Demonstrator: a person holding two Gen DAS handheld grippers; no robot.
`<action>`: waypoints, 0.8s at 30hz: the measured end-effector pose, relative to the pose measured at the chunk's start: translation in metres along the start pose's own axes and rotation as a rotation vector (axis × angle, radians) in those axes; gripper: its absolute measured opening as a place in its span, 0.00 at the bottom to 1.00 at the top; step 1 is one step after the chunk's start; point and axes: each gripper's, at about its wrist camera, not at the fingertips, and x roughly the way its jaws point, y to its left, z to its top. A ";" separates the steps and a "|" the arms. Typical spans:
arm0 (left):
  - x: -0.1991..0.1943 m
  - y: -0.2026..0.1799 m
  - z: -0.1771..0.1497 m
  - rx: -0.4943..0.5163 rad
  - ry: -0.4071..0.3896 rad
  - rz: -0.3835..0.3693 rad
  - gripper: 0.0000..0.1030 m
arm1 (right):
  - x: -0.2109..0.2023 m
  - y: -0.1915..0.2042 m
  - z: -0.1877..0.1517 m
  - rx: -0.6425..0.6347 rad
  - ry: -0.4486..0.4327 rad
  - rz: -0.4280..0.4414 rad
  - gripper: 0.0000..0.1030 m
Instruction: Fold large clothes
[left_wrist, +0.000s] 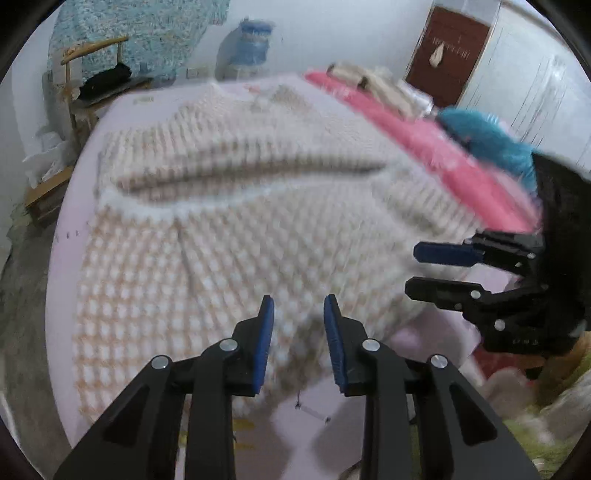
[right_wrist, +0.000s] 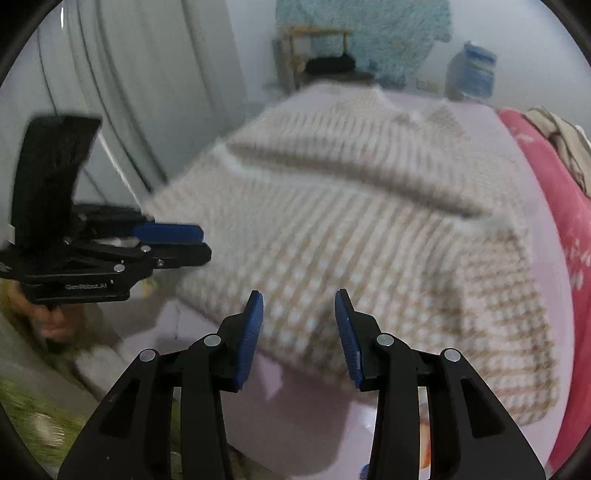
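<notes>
I see the checked beige garment (left_wrist: 236, 206) lying spread on the pale pink surface (left_wrist: 74, 206), one fold across its middle. My left gripper (left_wrist: 298, 306) hovers above its near edge, jaws wide, holding nothing. My right gripper (right_wrist: 299, 302) is likewise apart and empty.

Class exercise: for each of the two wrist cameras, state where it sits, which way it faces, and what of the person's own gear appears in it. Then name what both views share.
Left wrist: sits behind the left gripper, jaws open, facing along the bed over the checked garment; the right gripper enters from the right.
Right wrist: sits behind the right gripper, jaws open, facing the same garment; the left gripper enters from the left.
Shared: garment, pink blanket, water jug.
</notes>
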 end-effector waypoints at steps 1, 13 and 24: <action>0.006 -0.001 -0.004 -0.003 0.013 0.016 0.29 | 0.008 0.002 -0.006 -0.011 0.013 -0.023 0.37; -0.006 0.018 -0.021 -0.090 0.000 0.044 0.30 | 0.010 0.013 -0.015 -0.064 -0.013 -0.126 0.43; -0.025 0.078 -0.038 -0.295 -0.029 0.048 0.34 | -0.008 -0.059 -0.042 0.228 0.012 -0.113 0.54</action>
